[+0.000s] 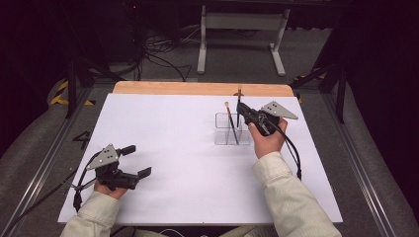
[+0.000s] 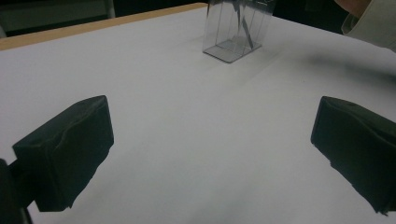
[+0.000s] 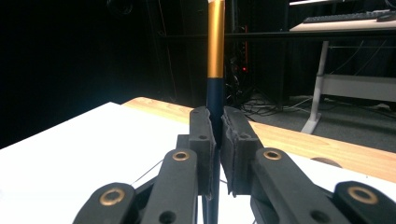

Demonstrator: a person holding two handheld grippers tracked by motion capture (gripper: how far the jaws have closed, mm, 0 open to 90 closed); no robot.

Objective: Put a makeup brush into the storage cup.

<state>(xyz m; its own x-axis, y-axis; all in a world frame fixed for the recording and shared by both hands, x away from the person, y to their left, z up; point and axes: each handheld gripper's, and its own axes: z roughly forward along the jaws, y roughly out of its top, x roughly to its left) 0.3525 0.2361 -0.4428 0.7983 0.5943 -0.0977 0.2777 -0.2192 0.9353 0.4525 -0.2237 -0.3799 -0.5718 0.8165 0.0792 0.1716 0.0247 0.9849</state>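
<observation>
Brush point(image 3: 215, 46) stands upright, clamped in the right hand-held gripper point(image 1: 240, 109) over the clear holder point(image 1: 232, 136) on the surface point(image 1: 168, 148), likely for lowering in beside another brush point(image 1: 230, 121), while the left hand-held gripper point(image 1: 140, 161) rests nearby, jaws apart.

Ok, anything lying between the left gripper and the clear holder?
Nothing: in the high view, bare white tabletop runs from the open left gripper to the clear holder; the left gripper view agrees.
</observation>
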